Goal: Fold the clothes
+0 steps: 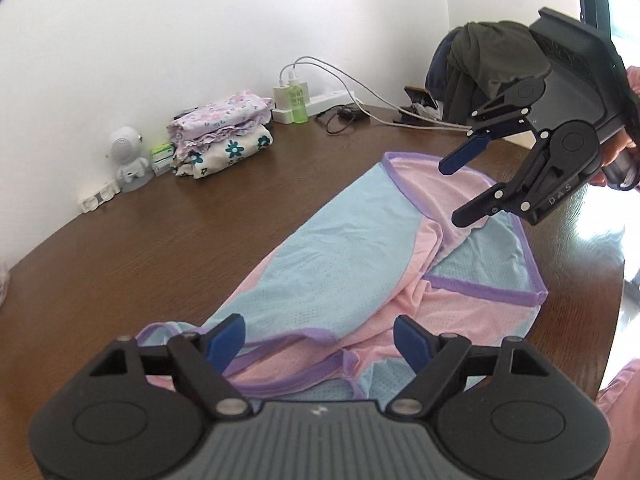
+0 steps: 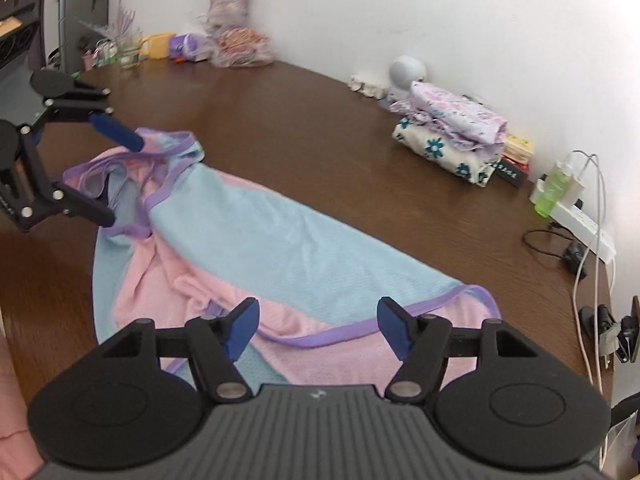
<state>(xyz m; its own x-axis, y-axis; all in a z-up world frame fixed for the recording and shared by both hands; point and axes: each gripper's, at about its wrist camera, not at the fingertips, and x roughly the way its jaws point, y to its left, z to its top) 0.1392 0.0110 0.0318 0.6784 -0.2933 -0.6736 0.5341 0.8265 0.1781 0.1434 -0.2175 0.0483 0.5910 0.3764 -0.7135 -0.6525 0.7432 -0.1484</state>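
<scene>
A pink and light-blue mesh garment with purple trim point(image 1: 340, 264) lies spread lengthwise on the dark wooden table point(image 1: 200, 216); it also shows in the right wrist view point(image 2: 280, 248). My left gripper point(image 1: 320, 340) is open just above the garment's strap end, and shows in the right wrist view point(image 2: 116, 178) at that end. My right gripper point(image 2: 316, 328) is open just above the hem end, and shows in the left wrist view point(image 1: 460, 192). Neither holds cloth.
A stack of folded floral clothes point(image 1: 220, 136) sits by the wall, also in the right wrist view point(image 2: 452, 132). A power strip with chargers and cables point(image 1: 320, 100), a small white figurine point(image 1: 128, 156), a vase and trinkets point(image 2: 224, 20) and dark clothing point(image 1: 488, 64) line the table's edges.
</scene>
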